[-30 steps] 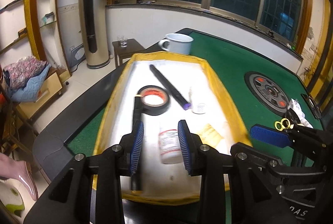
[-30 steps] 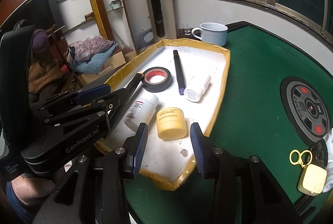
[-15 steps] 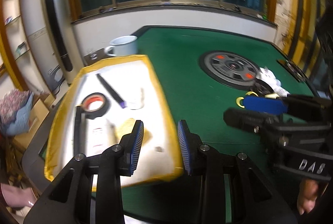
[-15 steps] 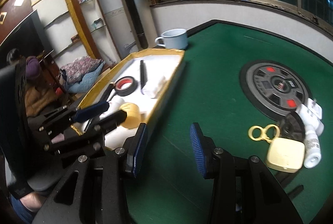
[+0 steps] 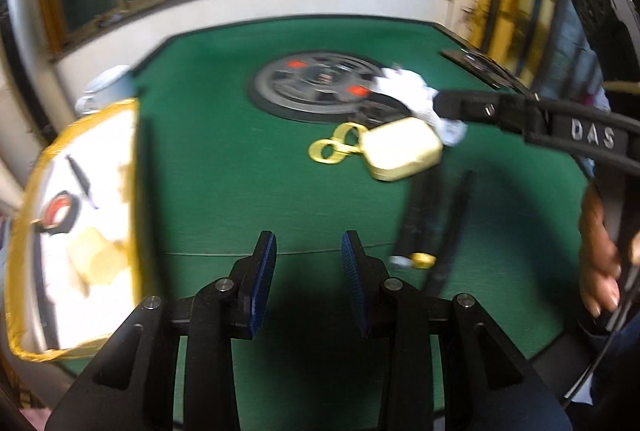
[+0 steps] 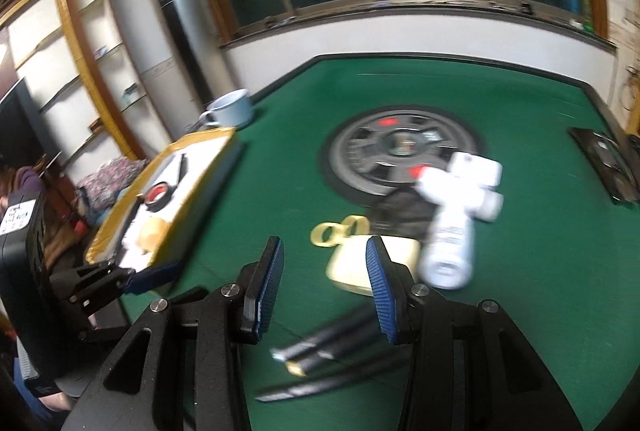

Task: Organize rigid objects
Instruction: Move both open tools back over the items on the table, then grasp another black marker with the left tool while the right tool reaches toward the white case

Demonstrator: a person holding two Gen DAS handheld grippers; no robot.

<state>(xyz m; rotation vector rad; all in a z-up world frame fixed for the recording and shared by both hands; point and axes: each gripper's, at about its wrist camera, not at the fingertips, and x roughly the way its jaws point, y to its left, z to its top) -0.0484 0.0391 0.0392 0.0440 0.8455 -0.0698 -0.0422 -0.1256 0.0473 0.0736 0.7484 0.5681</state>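
Facing loose items (image 6: 372,263), tray (image 5: 24,191) now leftward

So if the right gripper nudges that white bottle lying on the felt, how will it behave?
The white bottle lies on its side and looks round, so it would probably roll. It looks like light plastic, likely rigid. It rests against other white containers, which may shift too.

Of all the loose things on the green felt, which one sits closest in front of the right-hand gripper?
The cream box. It lies just beyond the right gripper, partly behind one fingertip; the white bottles and gold scissors lie farther out.
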